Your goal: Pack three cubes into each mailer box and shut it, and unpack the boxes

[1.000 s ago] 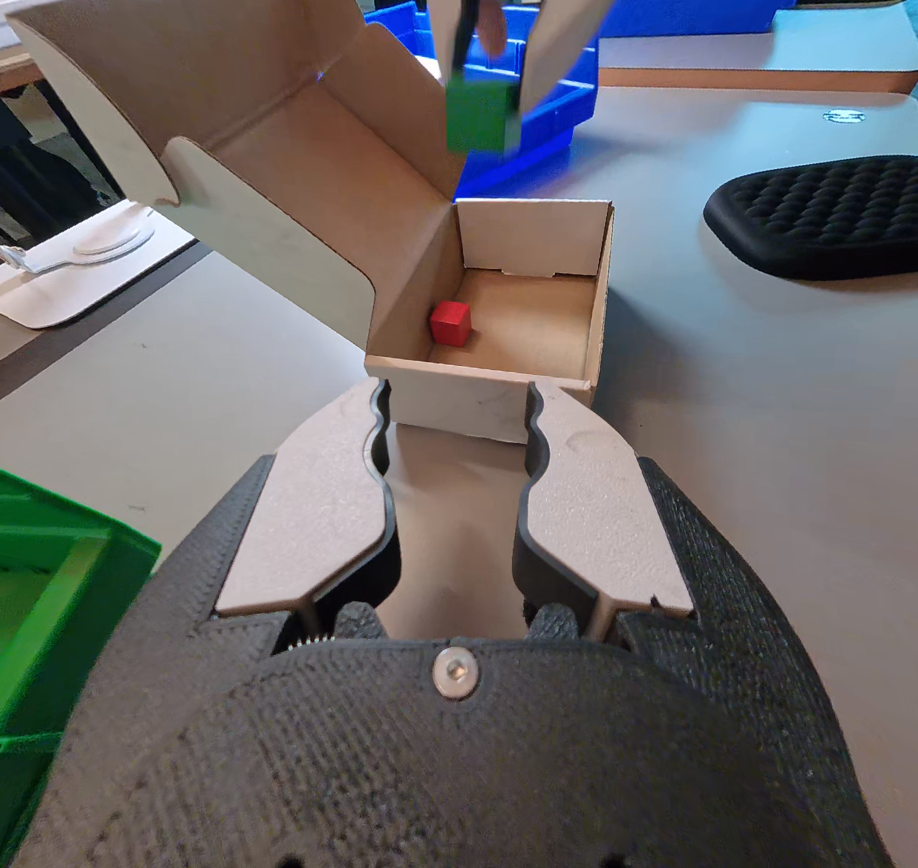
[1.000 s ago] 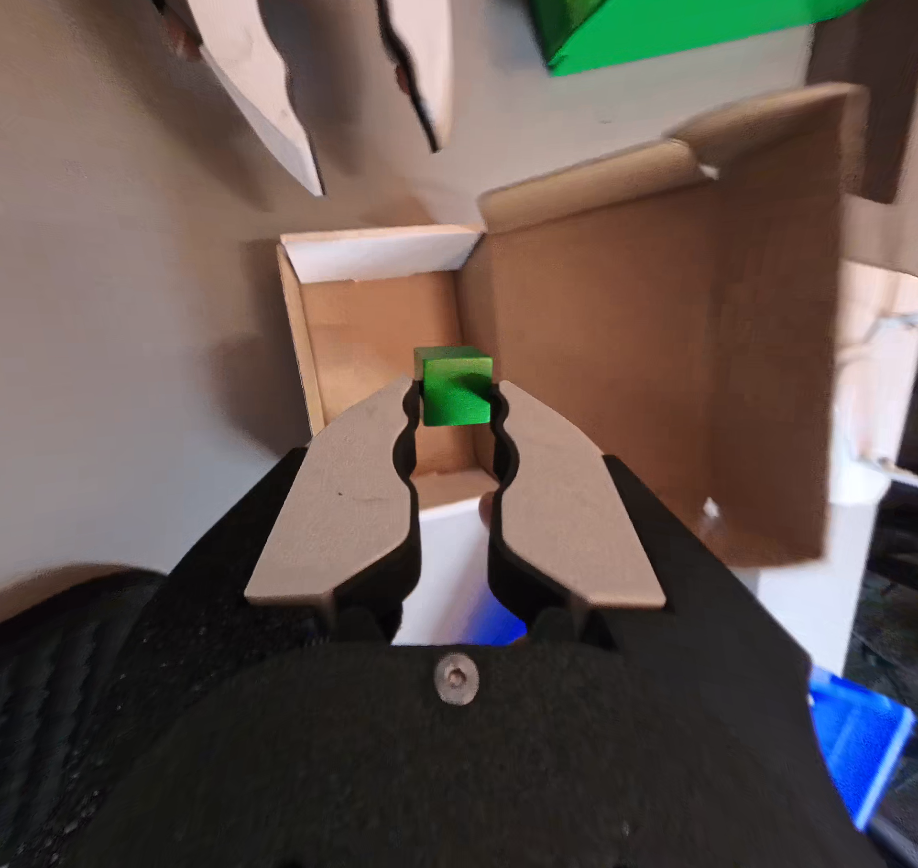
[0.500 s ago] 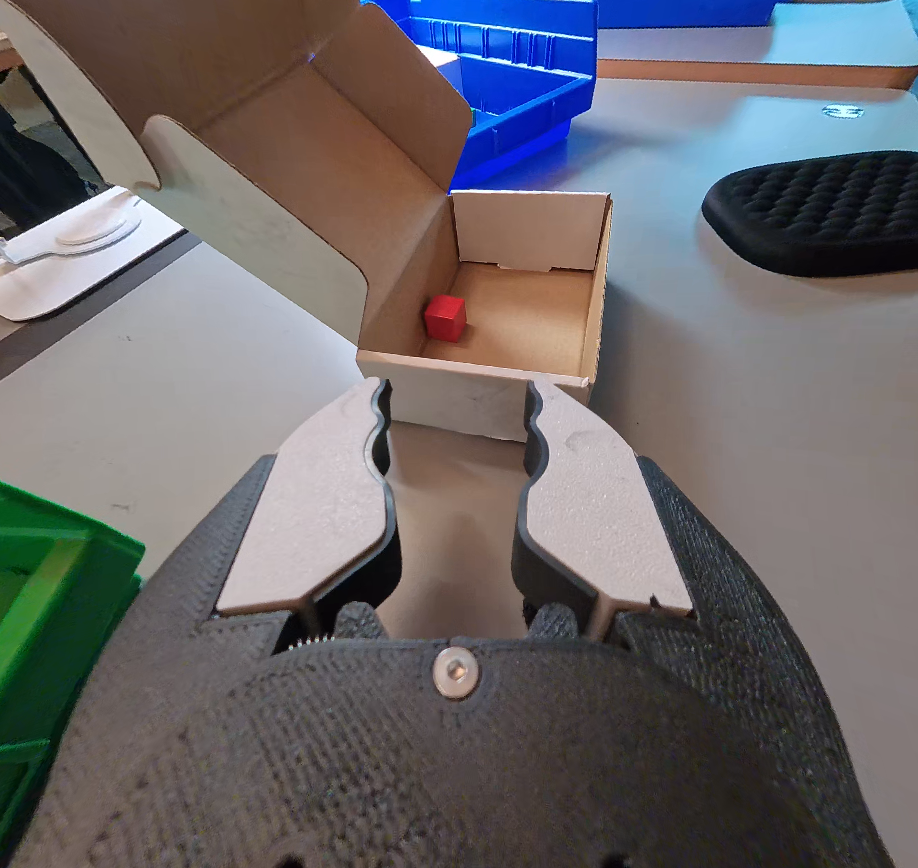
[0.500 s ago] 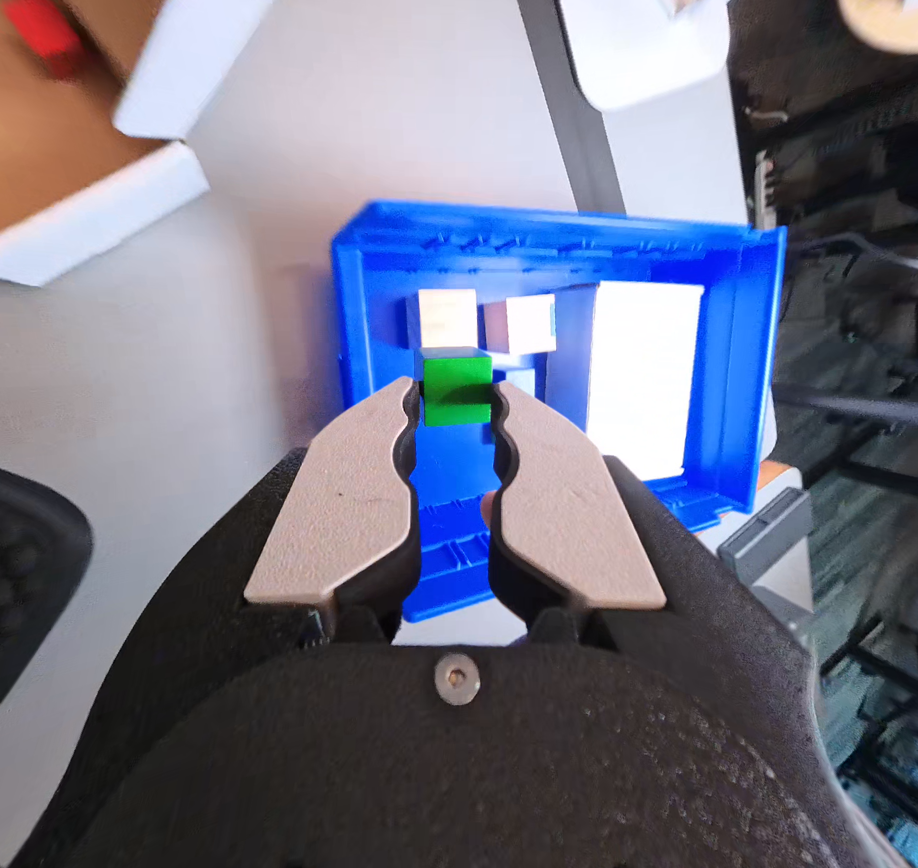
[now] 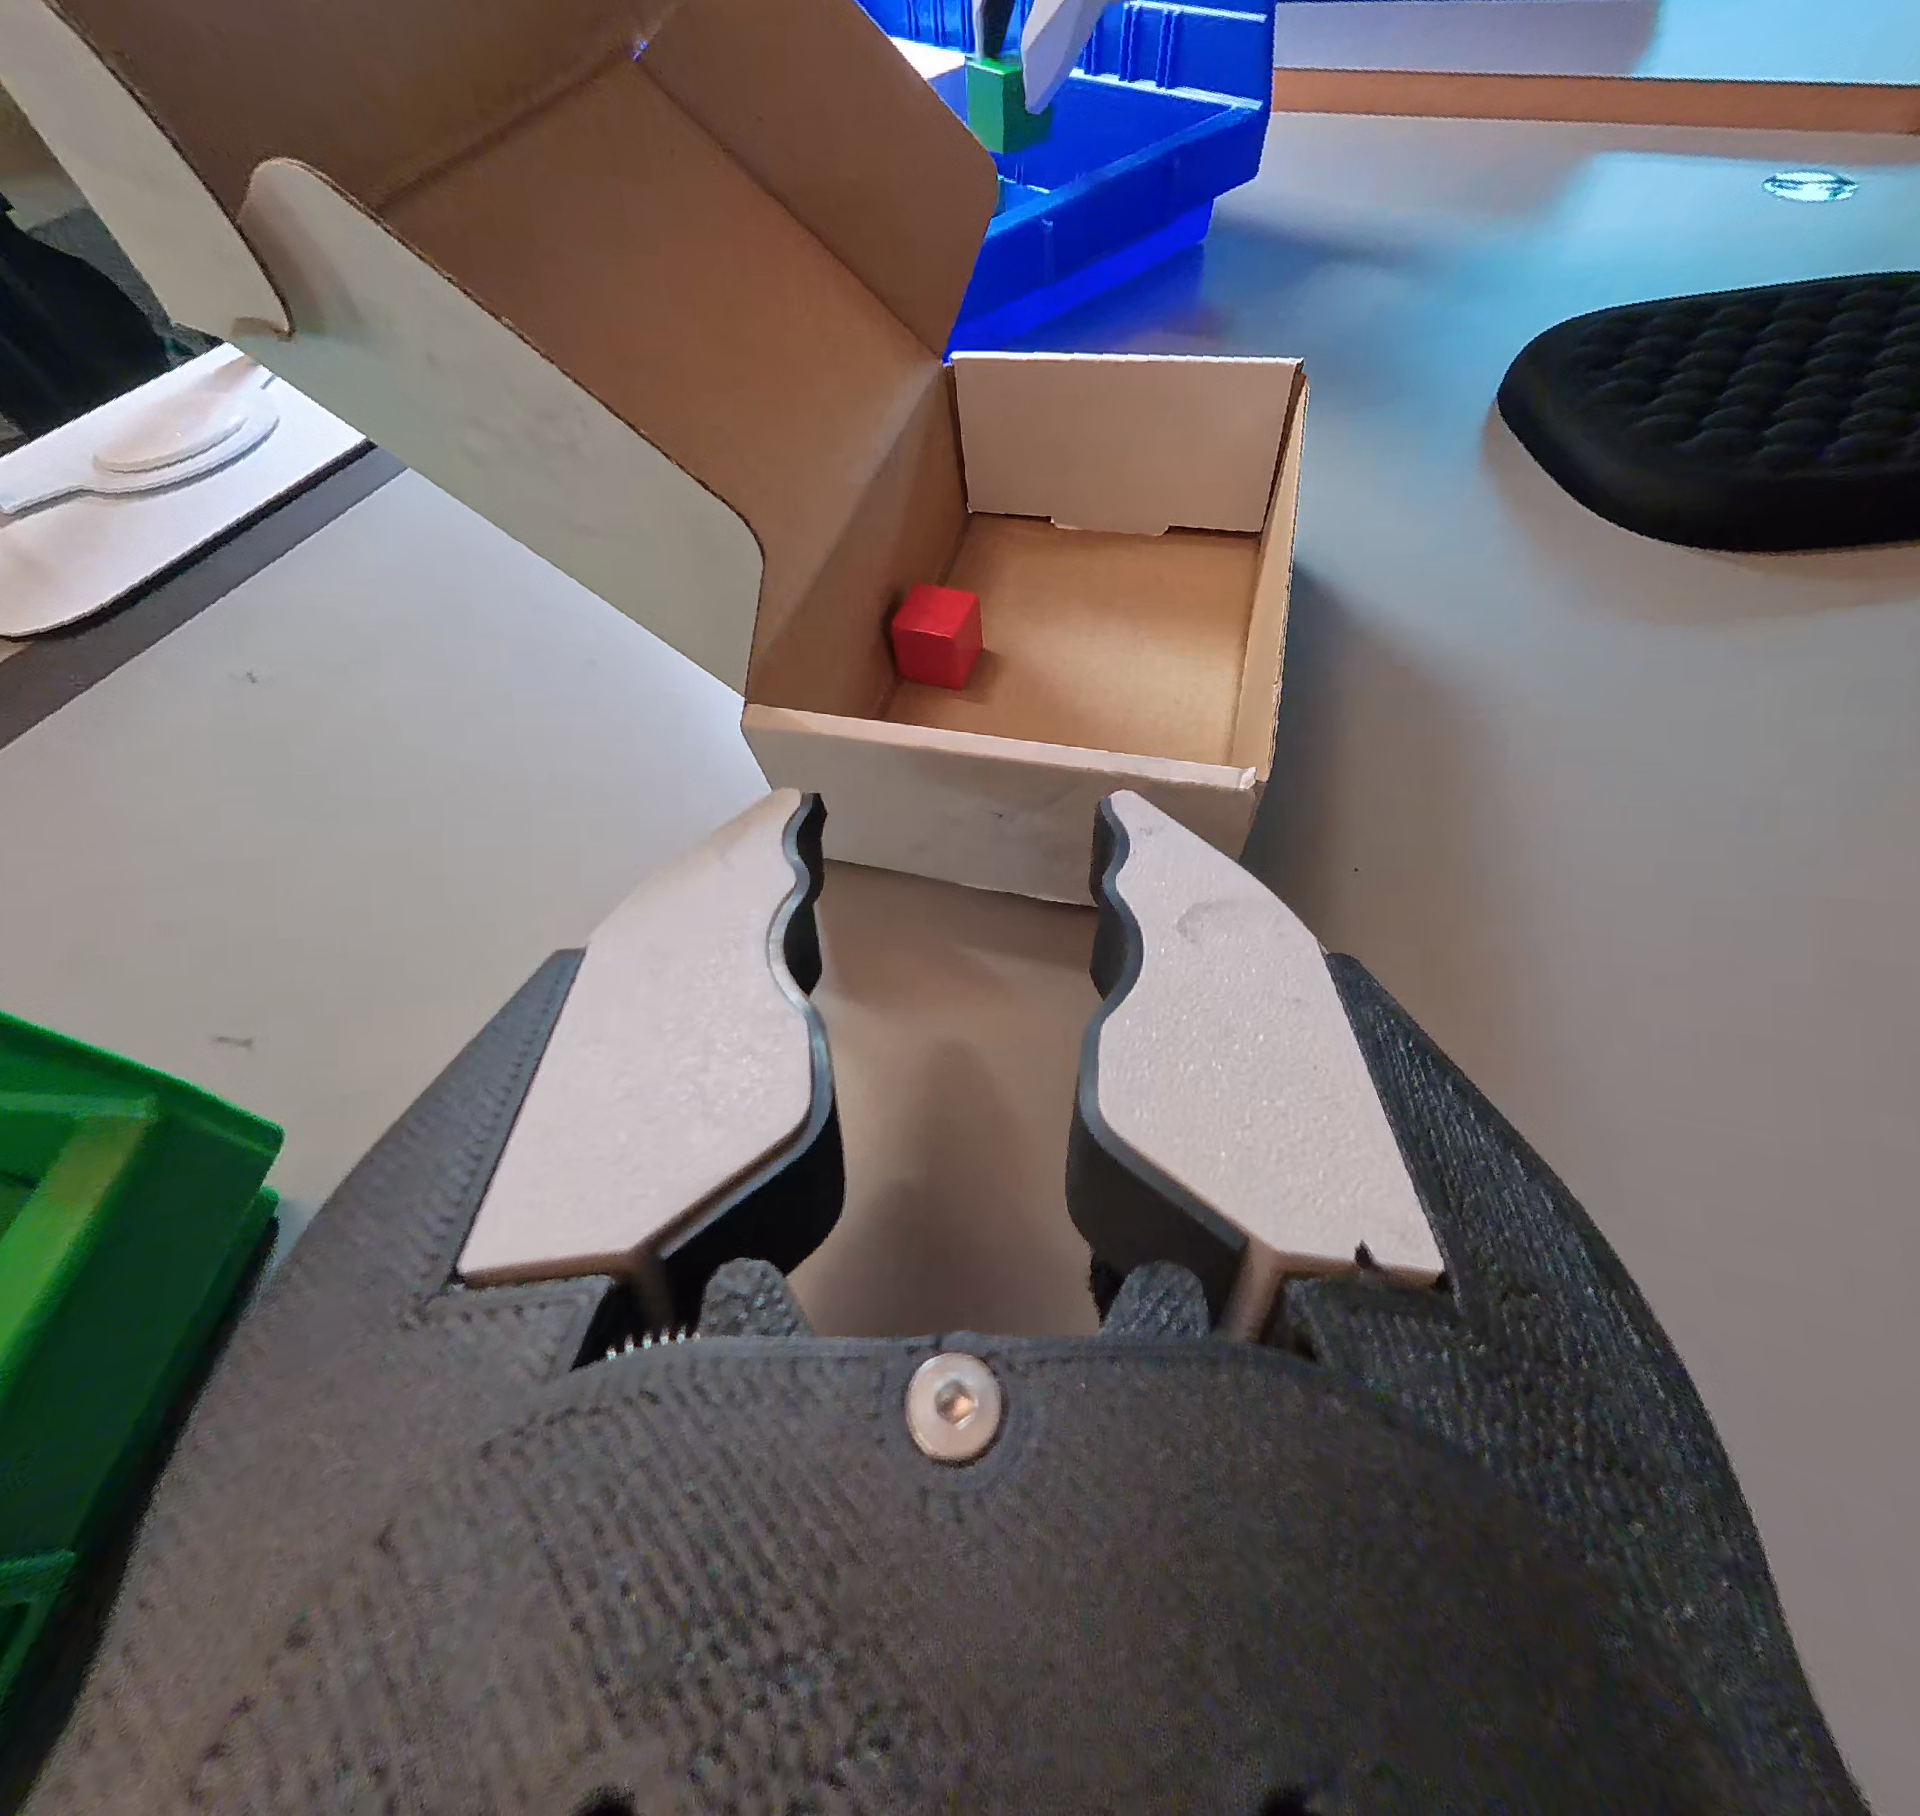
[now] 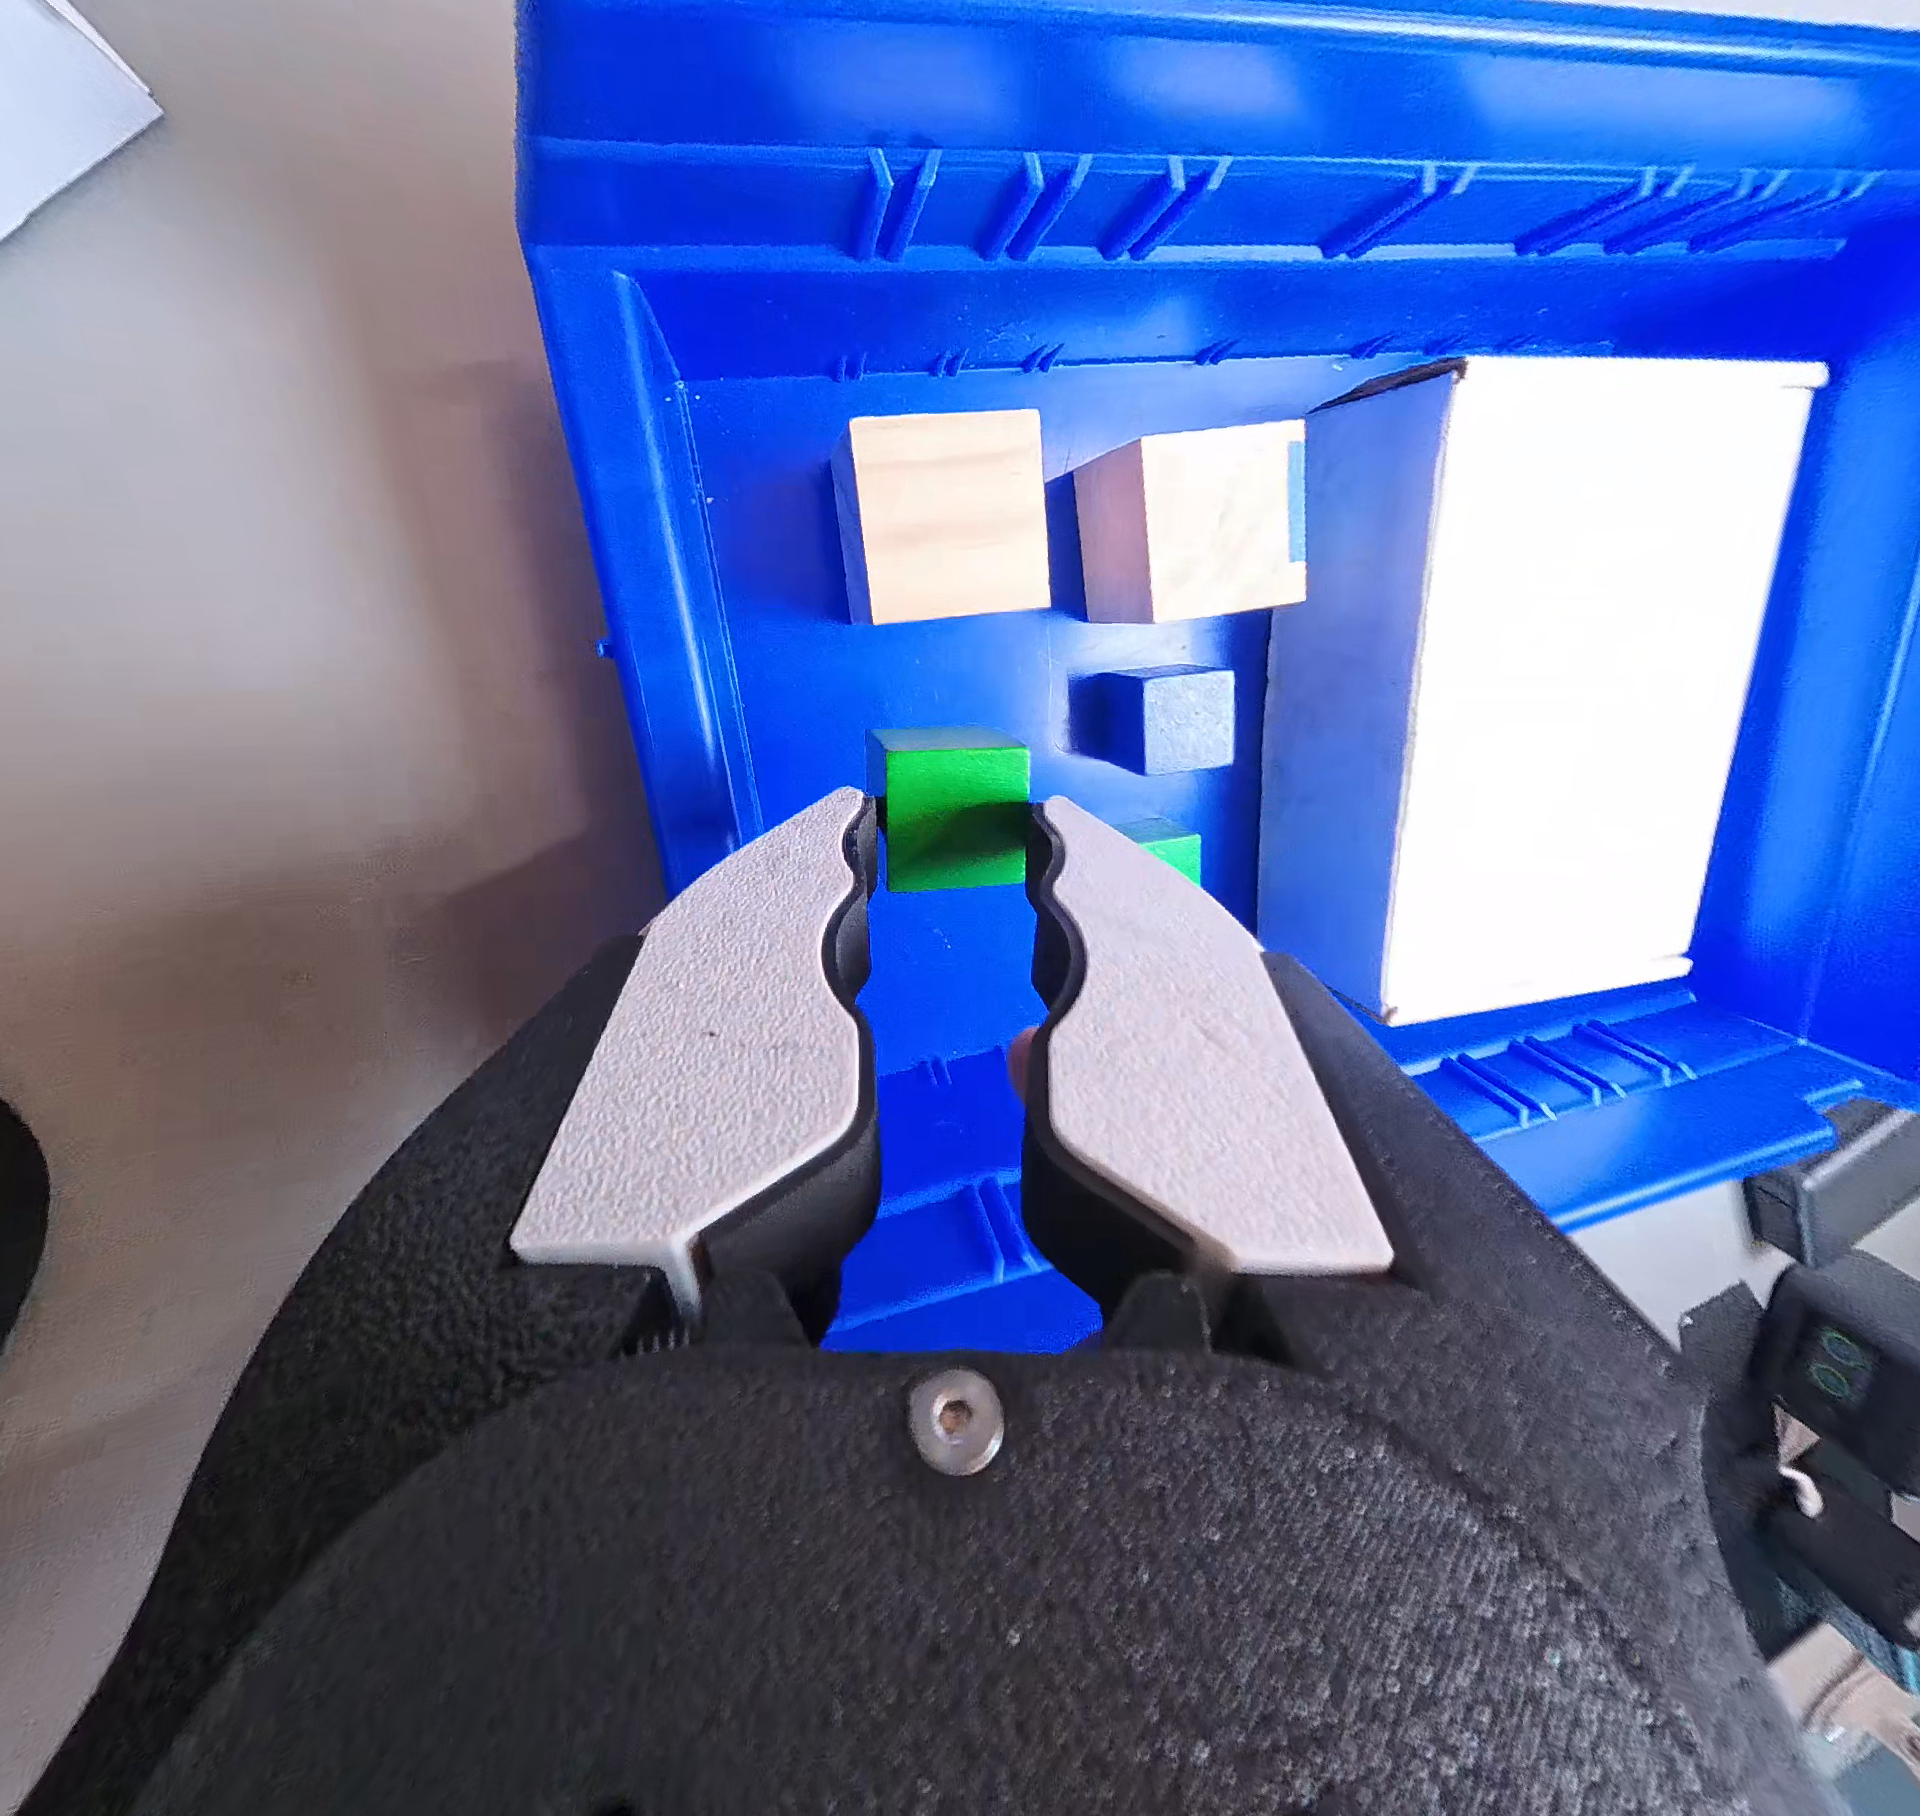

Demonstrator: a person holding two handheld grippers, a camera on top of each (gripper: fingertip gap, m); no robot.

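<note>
- R gripper (image 6: 954,836) is pinching a green cube (image 6: 951,810) at its tips, hanging over the blue bin (image 6: 1143,31), above bare floor nr the bin's L wall.
- Cube has no long axis; release looks like a straight drop, w/ room below. Wood blocks (image 6: 940,514), small blue cube (image 6: 1169,732) & white box (image 6: 1590,665) are sitting clear.
- L gripper (image 5: 954,836) is idling part-open, empty, just before the open mailer box (image 5: 997,810); red cube (image 5: 935,636) inside.

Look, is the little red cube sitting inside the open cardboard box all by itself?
Yes, the small red cube is the only thing lying on the floor of the open cardboard mailer box.
</note>
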